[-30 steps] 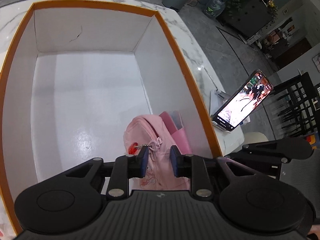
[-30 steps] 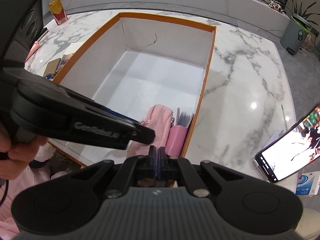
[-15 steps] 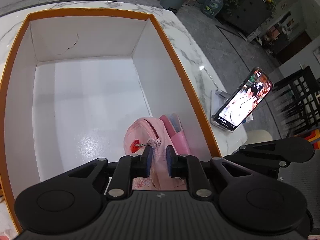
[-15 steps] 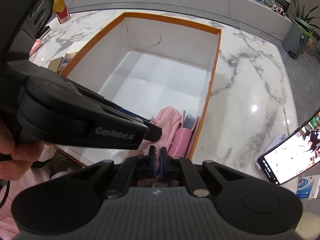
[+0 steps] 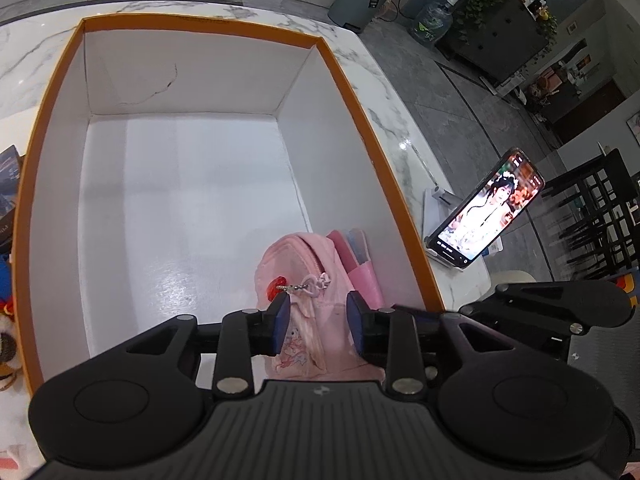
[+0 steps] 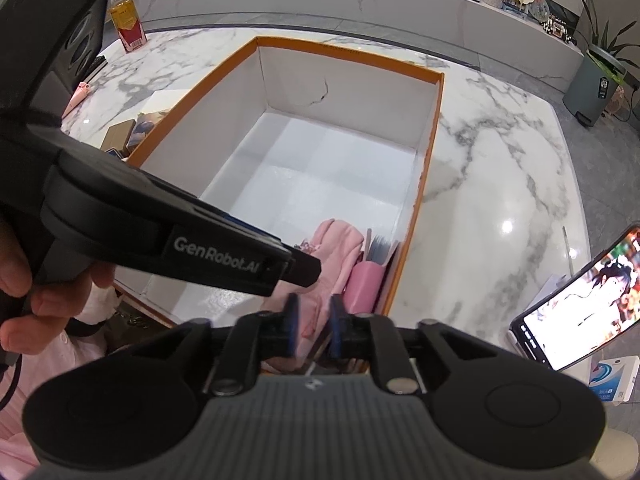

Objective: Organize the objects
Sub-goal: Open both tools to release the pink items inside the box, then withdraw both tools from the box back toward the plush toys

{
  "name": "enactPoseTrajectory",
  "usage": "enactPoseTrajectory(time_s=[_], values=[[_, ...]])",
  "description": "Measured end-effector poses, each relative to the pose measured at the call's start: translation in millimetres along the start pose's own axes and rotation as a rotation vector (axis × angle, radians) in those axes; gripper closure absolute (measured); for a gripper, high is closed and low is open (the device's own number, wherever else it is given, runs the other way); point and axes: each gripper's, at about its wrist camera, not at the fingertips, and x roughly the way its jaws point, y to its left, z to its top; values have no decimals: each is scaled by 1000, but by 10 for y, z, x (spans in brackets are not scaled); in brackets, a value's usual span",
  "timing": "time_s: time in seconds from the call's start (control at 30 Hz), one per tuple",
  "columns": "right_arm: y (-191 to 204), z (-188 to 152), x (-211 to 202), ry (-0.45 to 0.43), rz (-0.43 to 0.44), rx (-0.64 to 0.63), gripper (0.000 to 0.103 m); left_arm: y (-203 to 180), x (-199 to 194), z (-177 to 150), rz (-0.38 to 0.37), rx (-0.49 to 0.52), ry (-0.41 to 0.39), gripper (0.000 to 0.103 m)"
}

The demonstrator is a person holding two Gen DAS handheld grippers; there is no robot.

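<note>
Pink backpack [image 5: 304, 280]: stowed in orange-rimmed box [image 5: 52, 152], near right corner (beside pink pouch [image 6: 366, 280]); left gripper [image 5: 318, 322] and right gripper [image 6: 314, 326] just parted, holding nothing; release step, apparently; next: withdraw, fetch another item.

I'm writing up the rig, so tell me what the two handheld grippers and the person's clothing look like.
Both grippers are matte black plastic with ribbed grey tops, round side discs and silver screws. The fingers carry blue pads. The left gripper bears white "GenRobot.AI" lettering. The sleeve is pale pink.
</note>
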Motion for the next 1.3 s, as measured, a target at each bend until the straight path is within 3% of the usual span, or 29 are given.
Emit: enactPoseTrajectory(time_s=[0.3, 0.57, 0.83, 1.03, 1.3], values=[[25, 45, -82, -27, -5, -5, 74, -21, -156, -15, -2, 17, -34, 68], [268, 20, -302, -140, 54, -35, 73, -58, -727, -165, 10, 100, -136, 68], [683, -32, -395, -215, 200, -65, 73, 145, -1251, -517, 105, 143, -191, 68], [958, -122, -403, -276, 278, -64, 73, 357, -1492, -866, 258, 174, -237, 68], [1267, -248, -227, -247, 363, -72, 73, 682, -1547, -1243, 314, 186, -164, 68]])
